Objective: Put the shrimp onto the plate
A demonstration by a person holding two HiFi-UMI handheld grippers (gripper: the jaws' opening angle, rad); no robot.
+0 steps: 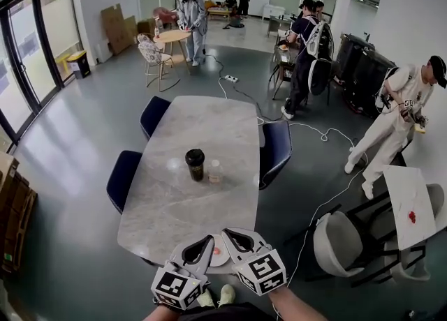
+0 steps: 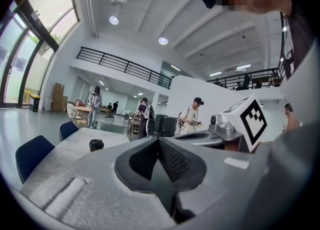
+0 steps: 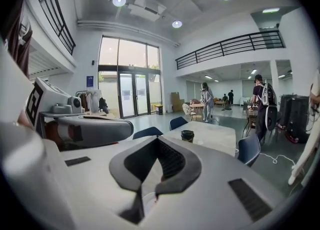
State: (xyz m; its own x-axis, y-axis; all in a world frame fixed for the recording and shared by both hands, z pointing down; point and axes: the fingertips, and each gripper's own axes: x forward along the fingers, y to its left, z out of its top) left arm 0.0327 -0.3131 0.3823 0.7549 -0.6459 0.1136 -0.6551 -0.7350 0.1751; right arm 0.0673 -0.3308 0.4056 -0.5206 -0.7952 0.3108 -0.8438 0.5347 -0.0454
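**Both Grippers Shut and Empty Over the Plate; Shrimp Apparently Already On It**

Head view. At the near edge of the marble table [image 1: 209,124]: left gripper [image 1: 207,243] and right gripper [image 1: 229,236] side by side, tips close together, held over a white plate [image 1: 222,259]. On that plate, between the two tools, a small pink-orange bit, taken to be the shrimp [image 1: 216,250], though too small to be sure. Farther up the table, well apart from the plate, a dark cup [image 1: 195,164] with a small clear cup [image 1: 215,172] just beside it.

Left gripper view. Jaws pressed together at the tips, nothing between them. Aimed level across the room rather than down, so neither plate nor shrimp in sight; right gripper alongside, close by.

Right gripper view. Jaws likewise closed tip to tip, nothing gripped. Through the slot nearer the base, a sliver of white plate with a speck of red directly below. Dark cup ahead on the tabletop.

Step in hand, as judged: placing seems finished, with no shrimp visible anywhere else on the table. Next move calls for lifting both tools straight up and back, clear of the rim, without nudging plate or shrimp, then confirming the shrimp lies wholly on the plate.
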